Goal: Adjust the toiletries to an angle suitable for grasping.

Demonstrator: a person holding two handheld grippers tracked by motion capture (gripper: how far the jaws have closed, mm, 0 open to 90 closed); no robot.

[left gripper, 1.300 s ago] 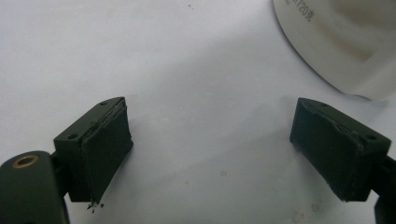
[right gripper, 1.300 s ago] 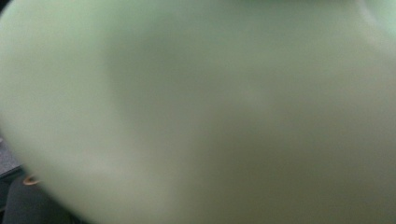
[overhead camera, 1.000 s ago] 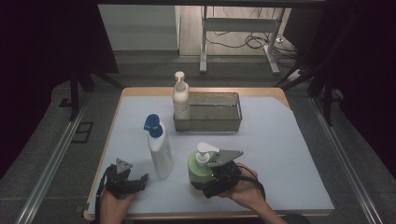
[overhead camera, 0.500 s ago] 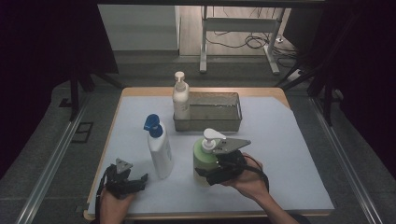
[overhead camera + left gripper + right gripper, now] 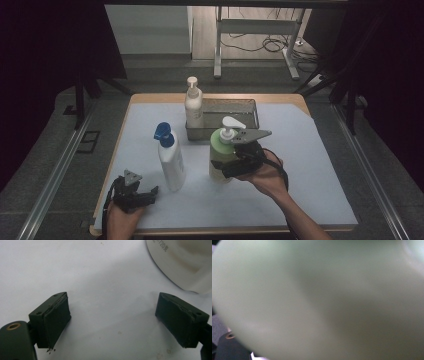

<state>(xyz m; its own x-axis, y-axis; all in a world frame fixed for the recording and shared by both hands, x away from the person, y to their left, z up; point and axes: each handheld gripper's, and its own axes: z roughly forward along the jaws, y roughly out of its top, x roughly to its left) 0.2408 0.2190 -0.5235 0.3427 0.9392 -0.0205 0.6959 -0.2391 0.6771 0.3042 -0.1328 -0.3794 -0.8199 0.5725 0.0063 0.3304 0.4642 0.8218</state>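
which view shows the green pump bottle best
The high view: the green pump bottle stands whole and upright, white pump on top, in the right gripper. The right gripper view gives a blurred green wall.

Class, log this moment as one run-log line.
right gripper: shut on green pump bottle | left gripper: open, on table | tray: behind

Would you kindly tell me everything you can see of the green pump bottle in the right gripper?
The green pump bottle is a pale green, rounded, plastic-looking bottle with a white pump head whose spout points right. It stands about upright at the middle of the white table cover, in front of the metal tray. The right gripper clasps its lower body from the right. Close up its surface looks smooth and blurred.
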